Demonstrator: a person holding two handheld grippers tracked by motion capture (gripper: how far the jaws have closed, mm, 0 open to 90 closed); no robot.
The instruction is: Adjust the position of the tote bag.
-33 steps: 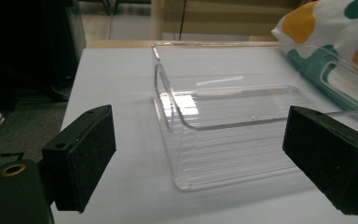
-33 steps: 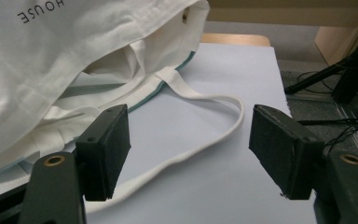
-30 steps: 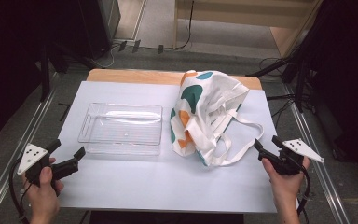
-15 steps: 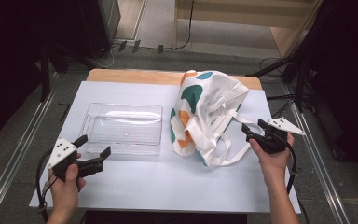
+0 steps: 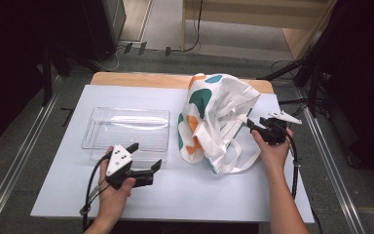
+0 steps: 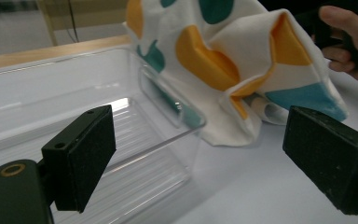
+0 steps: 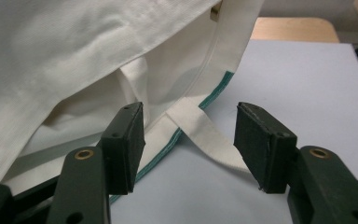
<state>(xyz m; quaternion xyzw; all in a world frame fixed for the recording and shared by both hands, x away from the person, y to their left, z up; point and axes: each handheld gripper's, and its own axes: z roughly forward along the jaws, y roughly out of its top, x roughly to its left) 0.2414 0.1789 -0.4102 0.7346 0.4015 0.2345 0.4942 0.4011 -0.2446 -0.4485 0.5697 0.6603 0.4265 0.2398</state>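
Judged from how things lie, the work is at its very start. The white cloth tote bag with teal and orange blotches (image 5: 213, 119) lies slumped and closed on the pale blue tabletop (image 5: 199, 190), at about one o'clock from the table's middle, its looped white strap (image 7: 200, 128) trailing toward five o'clock. Just beside it, at nine o'clock from the bag, stands the clear rectangular plastic tray (image 5: 126, 129), with nothing in it that I can make out, so nothing has been taken out of the bag or put anywhere yet. The right gripper (image 5: 253, 126) sits at the bag's three o'clock edge; in the right gripper view its jaws stand partly spread around the strap and the teal-stitched hem (image 7: 212, 93), and they have just been closing, yet the pads are not pressing on the cloth, so no hold is made. The left gripper (image 5: 148, 161) hovers at the tray's five o'clock corner, pointing toward the bag, its jaws wide apart with nothing between them. What seems left is nearly everything: close the right pads on the strap or hem, bring the left gripper to the bag, open the mouth, and deal with whatever is inside, which stays hidden.
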